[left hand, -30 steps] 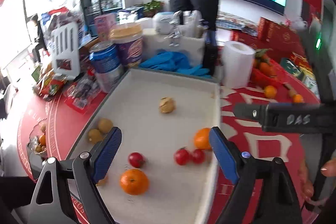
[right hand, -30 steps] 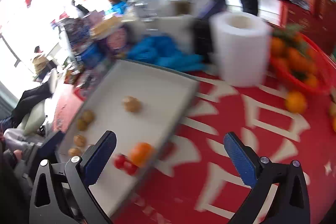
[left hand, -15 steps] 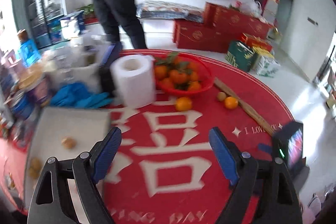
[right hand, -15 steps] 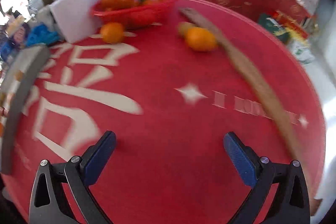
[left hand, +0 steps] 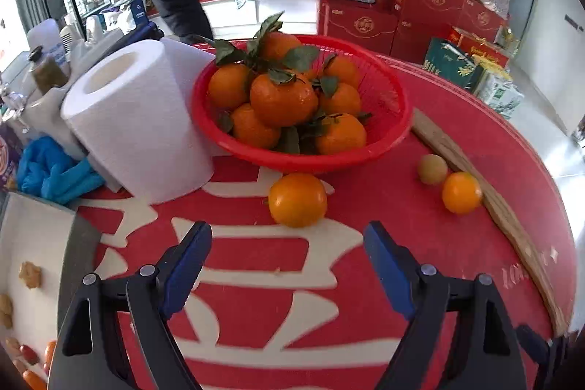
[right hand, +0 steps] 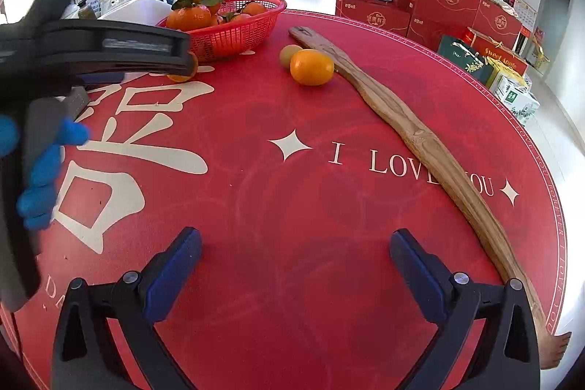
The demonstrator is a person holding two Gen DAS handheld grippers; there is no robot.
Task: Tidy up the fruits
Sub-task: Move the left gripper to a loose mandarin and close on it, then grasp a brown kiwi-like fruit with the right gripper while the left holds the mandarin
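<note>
My left gripper [left hand: 287, 243] is open, just short of a loose orange [left hand: 298, 200] on the red tablecloth; nothing is between its blue pads. Behind that orange stands a red basket [left hand: 387, 134] heaped with leafy oranges. To the right lie a smaller orange [left hand: 461, 192] and a pale green fruit [left hand: 432, 169]. My right gripper [right hand: 296, 240] is open and empty over bare cloth. Well ahead of it sit the smaller orange [right hand: 312, 67] and the green fruit [right hand: 289, 55]. The left gripper's body [right hand: 109, 50] and a blue-gloved hand [right hand: 40, 163] fill that view's left side.
A long wooden stick [right hand: 402, 119] lies along the table's right edge. A paper roll [left hand: 135, 123] and blue gloves [left hand: 51, 170] stand left of the basket. A white tray [left hand: 33, 236] with several small fruits is at far left. A person stands beyond the table.
Both views have swung from the white tray to the table's right side. The left gripper has closed in on the basket and loose orange. Both grippers stay open.
</note>
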